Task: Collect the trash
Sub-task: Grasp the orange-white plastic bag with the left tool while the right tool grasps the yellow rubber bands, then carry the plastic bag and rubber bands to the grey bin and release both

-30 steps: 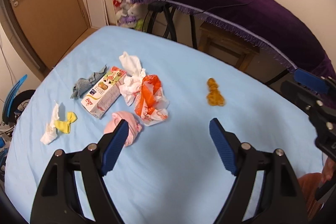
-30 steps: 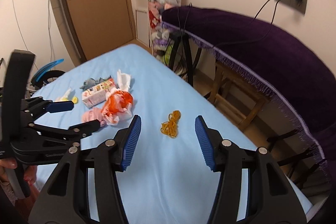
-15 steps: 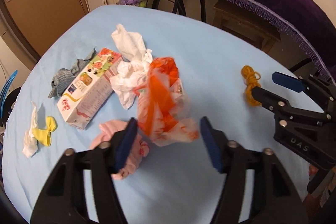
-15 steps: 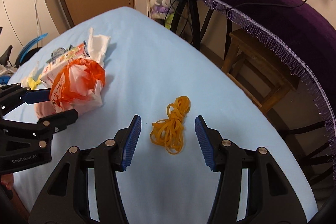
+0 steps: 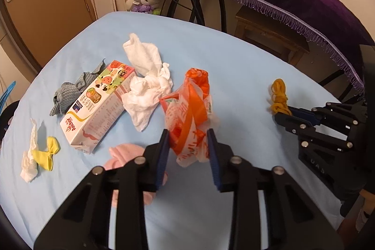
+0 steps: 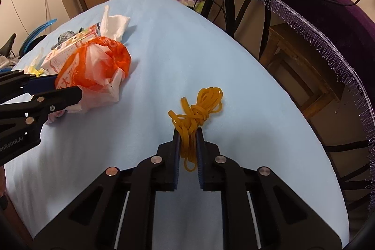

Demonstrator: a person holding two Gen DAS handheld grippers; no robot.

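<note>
Holding trash in both hands, we have the left tool (image 5: 187, 144) pinched narrow on the near corner of an orange-and-white plastic bag (image 5: 189, 109), which lies straight ahead of it on the blue counter (image 5: 211, 57). The right tool (image 6: 188, 144) is nearly closed on a tangle of yellow rubber bands (image 6: 196, 109), gripping only the near loops. A milk carton (image 5: 98, 104) and crumpled white tissue (image 5: 147, 90) lie ahead and left of the left tool. We judge the thin bag film may slide free on lifting, and loose bands may slip out and spill.
</note>
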